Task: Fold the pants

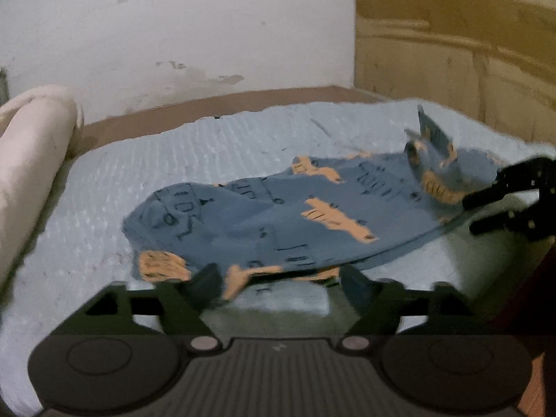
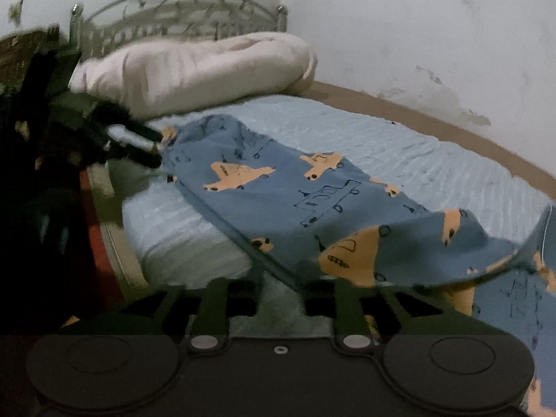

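I have the blue airplane-print pants (image 1: pixel 278 215) lying on the bed (image 1: pixel 104 180), doubled lengthwise into one long strip, so the first fold looks done. My left gripper (image 1: pixel 281 281) has its fingers spread wide at one end; my right gripper (image 2: pixel 295 278) stands half-spread at the other, neither pinching cloth. The crosswise fold remains.

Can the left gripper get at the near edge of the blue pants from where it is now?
Probably yes. The left gripper stands open with the pants edge lying just between its fingers, and nothing else on the bed cover blocks it.
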{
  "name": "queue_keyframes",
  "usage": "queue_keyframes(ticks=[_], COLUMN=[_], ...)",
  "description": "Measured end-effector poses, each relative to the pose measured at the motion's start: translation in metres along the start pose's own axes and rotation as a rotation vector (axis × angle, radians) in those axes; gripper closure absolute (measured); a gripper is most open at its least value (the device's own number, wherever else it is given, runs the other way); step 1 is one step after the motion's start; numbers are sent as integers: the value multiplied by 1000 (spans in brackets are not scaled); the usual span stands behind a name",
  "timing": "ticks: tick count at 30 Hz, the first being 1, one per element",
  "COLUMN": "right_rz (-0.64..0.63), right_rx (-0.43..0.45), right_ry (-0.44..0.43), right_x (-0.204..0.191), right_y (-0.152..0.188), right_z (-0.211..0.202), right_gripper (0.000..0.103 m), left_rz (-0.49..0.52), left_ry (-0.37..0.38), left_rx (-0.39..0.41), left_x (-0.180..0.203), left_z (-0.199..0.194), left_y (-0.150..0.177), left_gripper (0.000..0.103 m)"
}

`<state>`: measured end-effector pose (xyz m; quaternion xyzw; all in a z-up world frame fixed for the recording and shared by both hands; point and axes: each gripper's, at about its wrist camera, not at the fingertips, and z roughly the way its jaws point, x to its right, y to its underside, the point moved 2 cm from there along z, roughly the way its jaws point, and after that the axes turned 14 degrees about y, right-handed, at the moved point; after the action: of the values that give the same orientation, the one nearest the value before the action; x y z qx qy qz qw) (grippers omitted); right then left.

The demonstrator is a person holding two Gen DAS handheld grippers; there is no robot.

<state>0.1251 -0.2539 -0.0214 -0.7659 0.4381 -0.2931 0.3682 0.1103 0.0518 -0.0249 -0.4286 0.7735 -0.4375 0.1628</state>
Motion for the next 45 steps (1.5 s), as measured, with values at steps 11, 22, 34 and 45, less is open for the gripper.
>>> queue_keyframes(ticks=[11, 22, 34, 45], right_rz=[366, 482, 600, 583], right_rx=[56, -12, -199, -46], right_ry=[202, 325, 363, 456], right_x=[92, 197, 248, 254], right_y=[15, -7, -72, -78], right_z=[-34, -16, 88, 51], right_gripper=[1, 1, 31, 103], left_rz=[7, 203, 165, 148], left_ry=[87, 175, 160, 183], left_rx=[189, 71, -123, -17], left_x=[98, 184, 184, 180], left_z=[57, 161, 209, 179], left_y=[-45, -93, -88, -106], left_gripper=[1, 23, 93, 103])
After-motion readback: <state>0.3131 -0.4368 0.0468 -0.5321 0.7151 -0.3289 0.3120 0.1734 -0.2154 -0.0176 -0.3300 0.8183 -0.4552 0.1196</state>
